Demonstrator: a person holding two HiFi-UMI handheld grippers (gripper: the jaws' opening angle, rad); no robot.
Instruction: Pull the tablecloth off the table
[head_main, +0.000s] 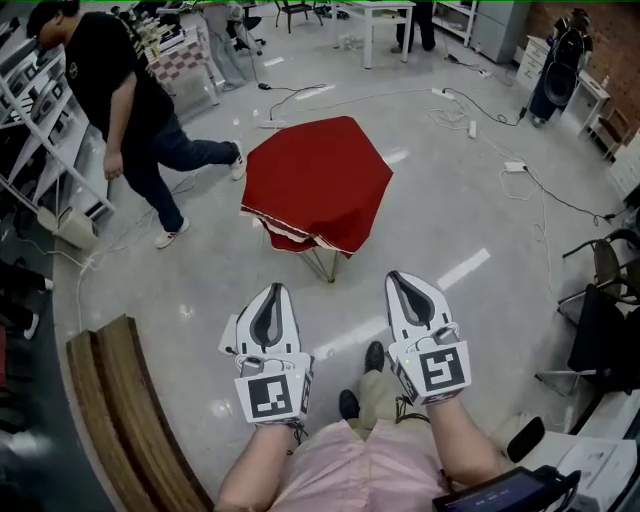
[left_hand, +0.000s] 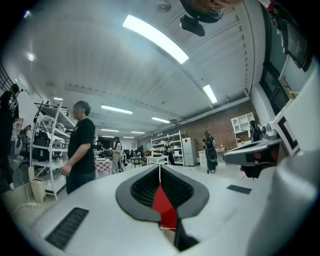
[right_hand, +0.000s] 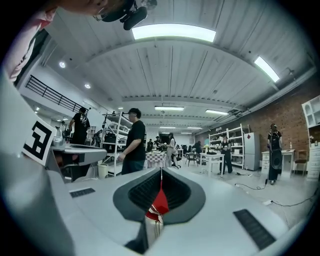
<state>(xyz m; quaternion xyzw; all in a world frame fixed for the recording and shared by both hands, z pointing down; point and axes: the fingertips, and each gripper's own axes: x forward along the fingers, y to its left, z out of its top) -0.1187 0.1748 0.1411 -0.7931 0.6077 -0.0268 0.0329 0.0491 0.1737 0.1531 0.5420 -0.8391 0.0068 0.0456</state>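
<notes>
Left gripper (head_main: 270, 292) and right gripper (head_main: 402, 280), white plastic, jaws closed and empty, point toward the red fabric tablecloth (head_main: 318, 180), well apart.

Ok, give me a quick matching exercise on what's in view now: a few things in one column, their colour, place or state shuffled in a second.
Things:
1. tablecloth
2. left tool
3. bench
4. person in the black shirt

Descriptions:
A. wooden, at the lower left of the head view
B. shut, with nothing gripped
C. red, draped over the table
D. on foot, left of the table

Pairs: 1-C, 2-B, 3-A, 4-D
</notes>
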